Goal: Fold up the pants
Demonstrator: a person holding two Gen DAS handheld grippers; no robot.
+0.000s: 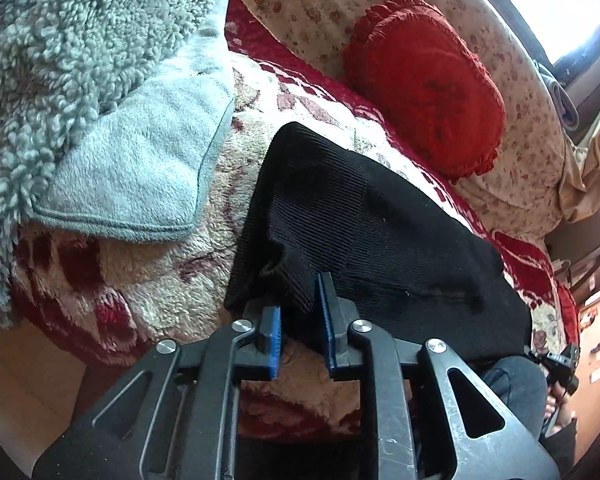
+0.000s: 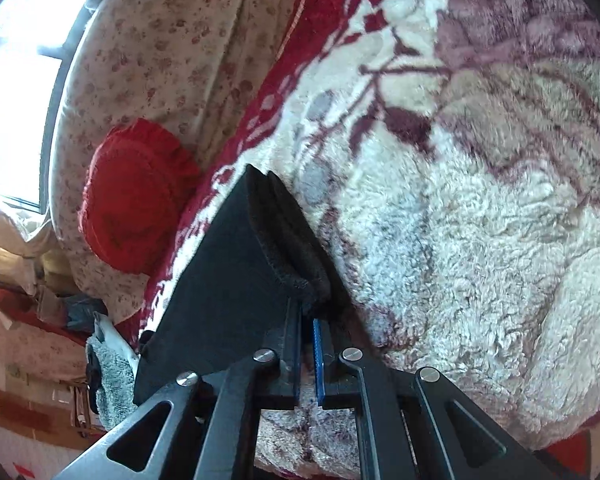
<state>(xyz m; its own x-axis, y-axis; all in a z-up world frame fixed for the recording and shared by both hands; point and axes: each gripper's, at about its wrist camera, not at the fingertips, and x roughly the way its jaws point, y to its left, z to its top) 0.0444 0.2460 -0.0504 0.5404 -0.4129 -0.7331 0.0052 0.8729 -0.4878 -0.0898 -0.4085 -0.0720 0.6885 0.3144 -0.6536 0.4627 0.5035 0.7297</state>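
The black ribbed pants [image 1: 364, 232] lie on a fluffy cream and red floral blanket [image 1: 148, 264]. My left gripper [image 1: 300, 312] has blue pads and is shut on a bunched edge of the pants near their lower left corner. In the right wrist view the pants [image 2: 228, 280] rise as a folded, layered edge in front of me. My right gripper [image 2: 307, 316] is shut on that folded edge, with the jaws nearly closed. The rest of the pants stretches off to the lower left there.
A grey-blue fleece blanket [image 1: 100, 112] lies to the left of the pants. A red ruffled cushion [image 1: 424, 88] leans on a floral pillow [image 1: 320, 4] behind them; it also shows in the right wrist view [image 2: 132, 196]. A bright window [image 1: 560, 4] is at the far right.
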